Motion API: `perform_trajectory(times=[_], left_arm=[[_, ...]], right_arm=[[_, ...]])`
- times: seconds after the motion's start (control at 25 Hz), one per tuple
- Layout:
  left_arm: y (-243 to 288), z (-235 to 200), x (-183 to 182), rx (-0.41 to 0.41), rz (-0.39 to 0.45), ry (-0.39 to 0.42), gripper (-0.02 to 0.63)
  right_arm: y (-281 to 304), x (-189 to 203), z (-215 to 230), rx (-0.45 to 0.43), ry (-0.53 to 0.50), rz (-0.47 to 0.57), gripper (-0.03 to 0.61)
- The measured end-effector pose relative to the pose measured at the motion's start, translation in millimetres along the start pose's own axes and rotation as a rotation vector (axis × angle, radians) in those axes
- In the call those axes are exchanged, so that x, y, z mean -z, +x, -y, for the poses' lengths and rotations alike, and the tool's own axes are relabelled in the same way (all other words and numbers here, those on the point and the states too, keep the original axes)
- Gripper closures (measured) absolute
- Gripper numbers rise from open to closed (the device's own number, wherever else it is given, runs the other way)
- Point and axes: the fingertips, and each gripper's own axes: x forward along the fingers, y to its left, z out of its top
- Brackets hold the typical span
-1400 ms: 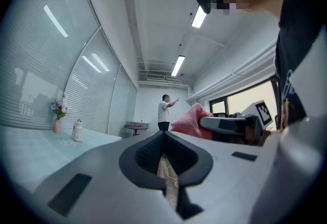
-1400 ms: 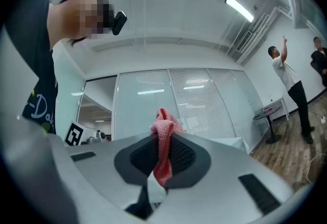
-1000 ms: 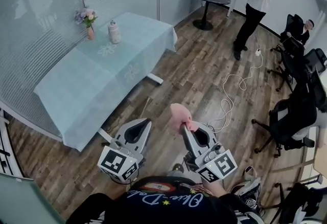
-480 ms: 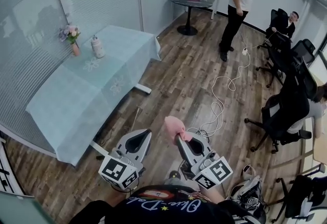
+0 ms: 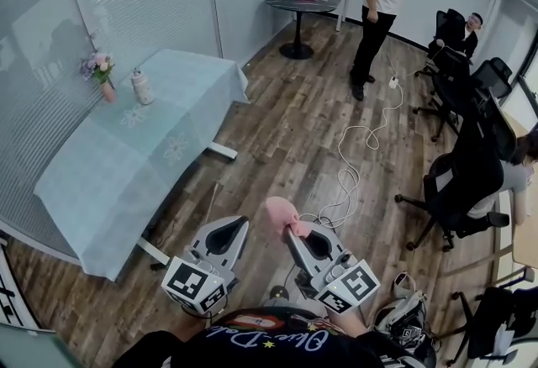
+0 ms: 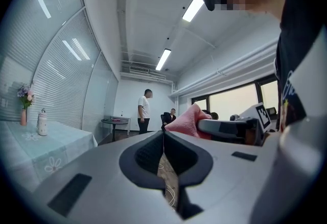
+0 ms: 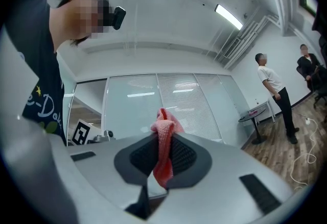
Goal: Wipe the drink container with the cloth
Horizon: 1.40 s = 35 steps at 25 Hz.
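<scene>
Far ahead and to the left of both claws, the drink container (image 5: 142, 87) stands on the pale-blue surface (image 5: 118, 165), just beside a flower vase (image 5: 102, 79). The right claw (image 7: 162, 138) is clamped on the pink cloth (image 7: 163, 154), which is soft and limp and flops above the tips. The left claw (image 6: 164, 138) is closed on nothing. The container looks rigid, light and tippable, so it is best steadied round its body. Only the right gripper view shows the pinched fold, and it misses the container.

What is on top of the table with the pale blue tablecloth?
A drink container and a vase of flowers stand near its far end. The tablecloth covers the whole top and hangs over the edges, so the surface beneath cannot be seen.
</scene>
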Motion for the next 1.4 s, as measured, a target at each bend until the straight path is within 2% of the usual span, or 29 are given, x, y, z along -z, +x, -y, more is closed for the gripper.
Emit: perform_trajectory(times=[0.4, 0.84, 1.08, 1.28, 1.4], left_arm=[[41.0, 14.0, 3.8, -0.022, -0.014, 0.021, 0.609], [52.0, 5.7, 16.2, -0.073, -0.025, 0.005, 0.609], [51.3, -29.0, 17.8, -0.105, -0.018, -0.016, 0.609], [42.5, -83.9, 14.2, -0.156, 0.01, -0.029, 0.609], [43.9, -114.2, 15.2, -0.156, 0.019, -0.051, 0.609]], right_arm=[[-17.1, -2.4, 48.1, -0.001, 0.015, -0.007, 0.555], [-15.9, 11.1, 66.8, -0.029, 0.033, -0.036, 0.555], [19.8, 19.3, 70.9, -0.062, 0.035, -0.061, 0.555], [71.2, 27.1, 69.0, -0.1, 0.02, -0.071, 0.555], [101.7, 34.1, 69.0, -0.11, 0.015, -0.091, 0.555]])
